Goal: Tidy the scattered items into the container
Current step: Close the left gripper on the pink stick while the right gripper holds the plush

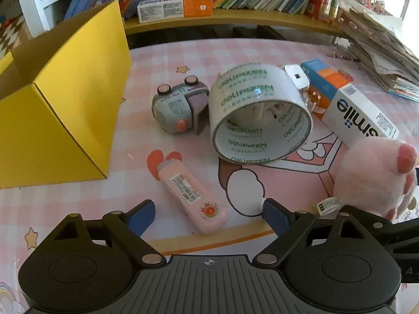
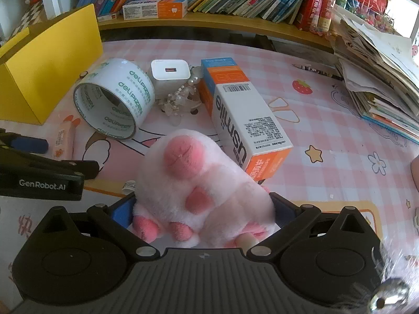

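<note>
The left gripper is standing with its jaws wide and nothing between the blue pads; they are flanking the near end of the slim pink plastic stick with a barcode label and an orange emblem, which is lying flat on the pink checked cartoon table cover, not yet touched. The right gripper is clamping the fluffy pink plush paw with darker pink toe pads, its pads pressing into the fur on both sides.

For a clean pick, the left jaws should be coming down squarely across the stick's narrow width, since it is lying at a slant to them; a slight roll of the wrist would be lining the pads up with its long sides. Closing low, near the cover, is likely to be keeping the smooth casing from slipping.

Further out, a grey-and-mauve toy car on its side is lying just beside a white roll of green-printed packing tape, both beyond the stick. The open yellow cardboard box, the container, is standing to the left, near the stick, so the carry should be short. The plush should be lifted clear of the left gripper before it swings boxward.
</note>
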Available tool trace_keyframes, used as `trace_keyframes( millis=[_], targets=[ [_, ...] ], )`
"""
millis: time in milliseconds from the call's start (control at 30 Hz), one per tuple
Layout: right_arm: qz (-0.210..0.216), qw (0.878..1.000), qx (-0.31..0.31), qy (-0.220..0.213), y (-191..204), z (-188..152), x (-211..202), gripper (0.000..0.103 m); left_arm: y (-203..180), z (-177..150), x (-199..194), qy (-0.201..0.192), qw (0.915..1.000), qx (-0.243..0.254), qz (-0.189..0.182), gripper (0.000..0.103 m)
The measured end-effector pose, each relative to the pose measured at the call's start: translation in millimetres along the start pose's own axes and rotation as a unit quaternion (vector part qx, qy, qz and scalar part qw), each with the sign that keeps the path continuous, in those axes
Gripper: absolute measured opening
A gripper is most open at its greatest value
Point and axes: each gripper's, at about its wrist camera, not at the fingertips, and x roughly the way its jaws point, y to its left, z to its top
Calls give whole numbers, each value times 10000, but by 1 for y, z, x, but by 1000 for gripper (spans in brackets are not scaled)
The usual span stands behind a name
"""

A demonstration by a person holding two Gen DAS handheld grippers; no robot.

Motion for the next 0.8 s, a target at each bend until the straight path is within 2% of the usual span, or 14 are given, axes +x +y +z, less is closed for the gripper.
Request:
trace_keyframes(
  millis=[233,433,500,633,767,800],
  targets=[
    [2,10000,-58,18,1,1,1,101,1,-1,0,-31,10000,11,9,90],
    [6,10000,-69,24,2,1,-1,101,6,0,-5,-93,9999,-83,49,62],
    [37,10000,-74,26,2,1,-2,99,7,0,-7,-133,9999,-78,47,45],
    [165,9998,-89,26,4,-1,-6,96,7,-3,-9,-195,9998,-17,-73,38],
    [291,9995,-118,2,6,-2,-12,92,10,-6,-14,-201,9994,-82,-265,24],
    [316,9994,-120,-22,7,-3,-14,92,10,-7,-16,-228,9992,-104,-299,24]
  ],
)
